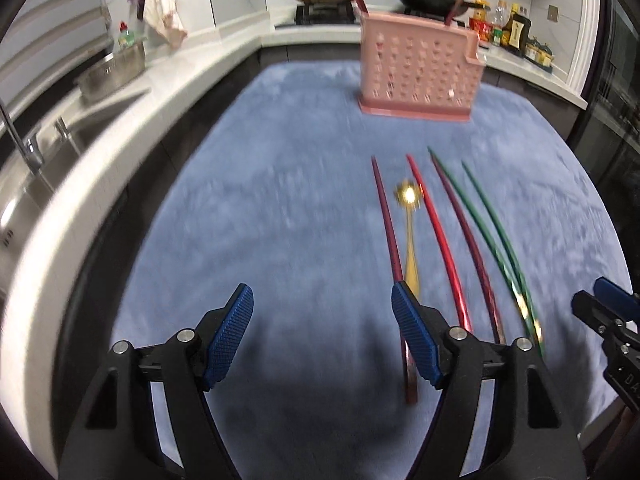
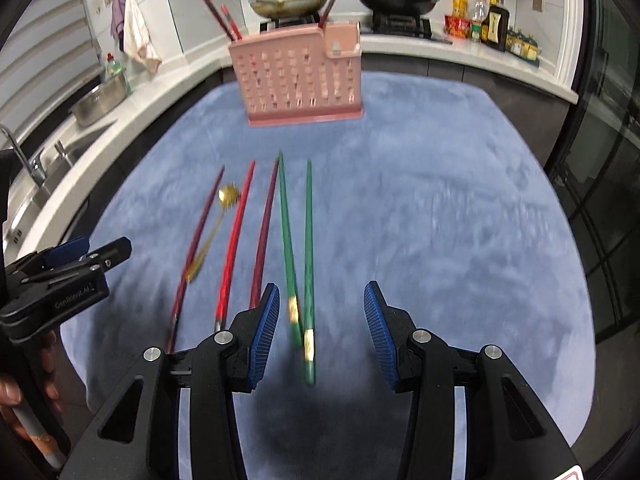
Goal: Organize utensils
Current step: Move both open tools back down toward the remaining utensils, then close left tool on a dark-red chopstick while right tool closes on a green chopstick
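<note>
A pink perforated utensil holder [image 1: 418, 76] [image 2: 300, 80] stands at the far side of the blue cloth with a few red chopsticks upright in it. On the cloth lie a maroon chopstick [image 1: 386, 224], a gold spoon [image 1: 410, 236] [image 2: 228, 196], a red chopstick [image 1: 436, 232] [image 2: 238, 232], another maroon chopstick [image 1: 464, 236] and two green chopsticks [image 1: 494, 240] [image 2: 298, 240]. My left gripper [image 1: 322, 296] [image 2: 104, 250] is open and empty, just left of the leftmost chopstick. My right gripper [image 2: 322, 292] [image 1: 600, 300] is open, with the near ends of the green chopsticks between its fingers, untouched.
The blue cloth [image 1: 260, 184] covers the table. A white counter with a sink [image 1: 60, 148], a faucet and a steel basin [image 1: 112, 72] runs along the left. Behind are a stove with two lidded pans [image 2: 288, 2] and bottles [image 2: 486, 24]. A hand [image 2: 12, 392] grips the left tool's handle.
</note>
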A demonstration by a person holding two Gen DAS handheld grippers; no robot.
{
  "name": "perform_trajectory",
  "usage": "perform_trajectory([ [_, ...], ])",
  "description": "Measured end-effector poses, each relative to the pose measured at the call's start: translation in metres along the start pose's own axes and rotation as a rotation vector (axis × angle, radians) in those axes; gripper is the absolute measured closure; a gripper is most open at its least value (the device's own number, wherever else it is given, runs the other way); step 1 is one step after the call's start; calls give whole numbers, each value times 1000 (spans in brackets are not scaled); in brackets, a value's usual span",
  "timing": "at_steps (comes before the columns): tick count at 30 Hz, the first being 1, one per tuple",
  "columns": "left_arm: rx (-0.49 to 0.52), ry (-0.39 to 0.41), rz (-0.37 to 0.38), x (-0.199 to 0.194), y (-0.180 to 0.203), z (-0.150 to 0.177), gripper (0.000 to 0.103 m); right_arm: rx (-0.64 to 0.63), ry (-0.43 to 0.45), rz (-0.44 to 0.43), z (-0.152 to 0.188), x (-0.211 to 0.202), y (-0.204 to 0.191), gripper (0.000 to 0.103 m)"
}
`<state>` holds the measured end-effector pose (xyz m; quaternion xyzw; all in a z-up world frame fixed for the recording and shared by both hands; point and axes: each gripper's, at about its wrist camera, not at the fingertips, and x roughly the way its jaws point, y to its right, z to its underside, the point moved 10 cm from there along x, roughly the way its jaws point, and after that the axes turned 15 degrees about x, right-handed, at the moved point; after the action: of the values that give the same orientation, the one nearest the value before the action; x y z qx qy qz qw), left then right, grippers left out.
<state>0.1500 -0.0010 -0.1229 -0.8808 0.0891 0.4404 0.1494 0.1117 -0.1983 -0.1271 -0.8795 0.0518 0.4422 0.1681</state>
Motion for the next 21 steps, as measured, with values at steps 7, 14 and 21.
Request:
perform_trajectory([
  [7, 22, -26, 41, 4, 21, 27, 27, 0, -45, 16, 31, 14, 8, 60],
  [14, 36, -48, 65, 10, 33, 36, 26, -16, -67, 30, 45, 24, 10, 60],
  [21, 60, -63, 86, 17, 43, 41, 27, -12, -82, 38, 50, 31, 12, 60],
])
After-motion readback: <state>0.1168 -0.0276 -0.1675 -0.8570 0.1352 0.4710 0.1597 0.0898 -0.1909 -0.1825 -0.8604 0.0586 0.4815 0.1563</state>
